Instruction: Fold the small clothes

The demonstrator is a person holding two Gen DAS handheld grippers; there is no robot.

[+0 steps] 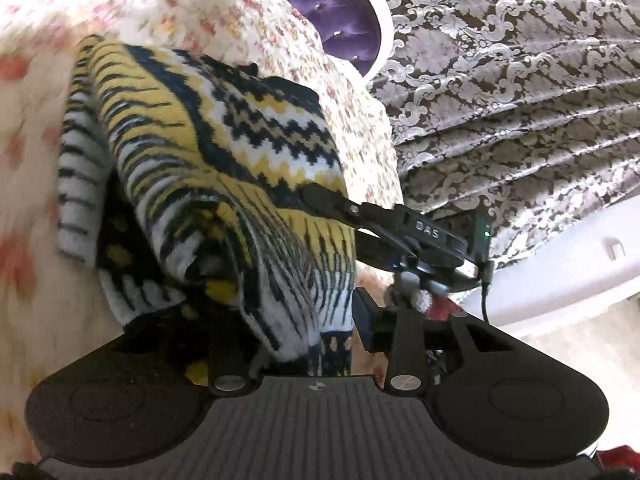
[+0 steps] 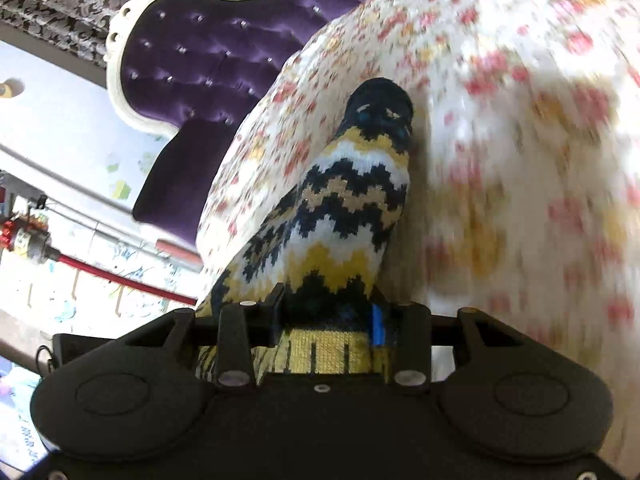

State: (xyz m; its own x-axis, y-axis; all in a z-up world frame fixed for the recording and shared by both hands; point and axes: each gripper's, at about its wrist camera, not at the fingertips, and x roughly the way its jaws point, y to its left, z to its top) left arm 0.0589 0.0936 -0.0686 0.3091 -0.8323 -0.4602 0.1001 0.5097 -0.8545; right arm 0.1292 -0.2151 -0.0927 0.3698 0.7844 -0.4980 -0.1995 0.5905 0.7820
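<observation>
A small knitted sweater [image 1: 208,160] in yellow, white and navy zigzag hangs lifted over the floral bedspread [image 1: 224,4]. My left gripper [image 1: 320,320] is shut on a bunched edge of it, and the cloth drapes over the fingers. My right gripper [image 1: 320,200] shows in the left wrist view at the sweater's right side, pinching its edge. In the right wrist view the right gripper [image 2: 328,316] is shut on the sweater [image 2: 344,216], which stretches away from the jaws toward the bedspread [image 2: 500,120].
A purple tufted headboard [image 2: 192,80] with a white frame stands behind the bed; it also shows in the left wrist view [image 1: 332,4]. Brown and silver damask curtains [image 1: 520,80] hang to the right. A red-handled tool [image 2: 100,268] lies on the floor at left.
</observation>
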